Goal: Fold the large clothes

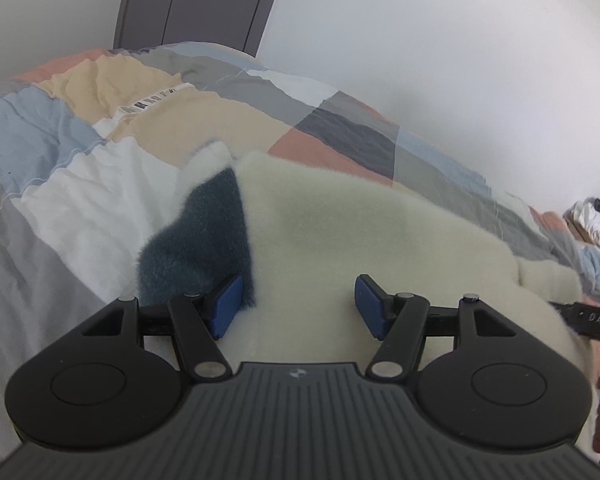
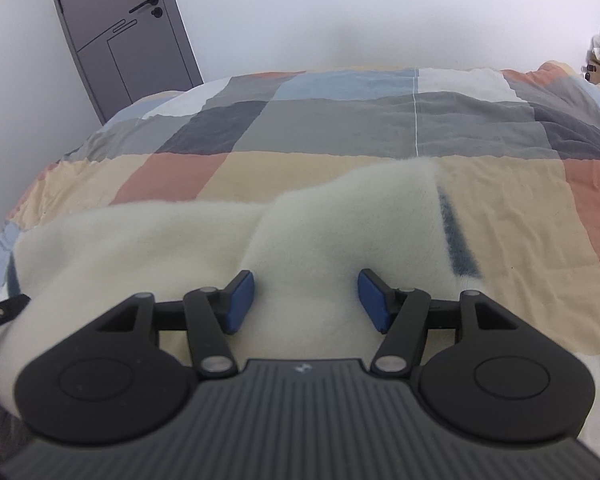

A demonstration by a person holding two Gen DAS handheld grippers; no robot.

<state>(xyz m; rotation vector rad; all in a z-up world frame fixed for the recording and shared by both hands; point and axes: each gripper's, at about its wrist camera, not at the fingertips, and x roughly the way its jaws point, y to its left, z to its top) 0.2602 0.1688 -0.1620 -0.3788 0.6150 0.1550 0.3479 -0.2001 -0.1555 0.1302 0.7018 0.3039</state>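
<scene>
The cream fleece garment lies on the patchwork quilt, a dark teal panel at its left side. The left gripper hangs over it, jaws apart, pads seemingly clear of the fleece. Further right, the right gripper stands equally parted above the fleece, gripping nothing. A grey door stands far left.

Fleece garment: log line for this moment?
fleece garment on patchwork duvet | left claw open | right claw open | nothing gripped
</scene>
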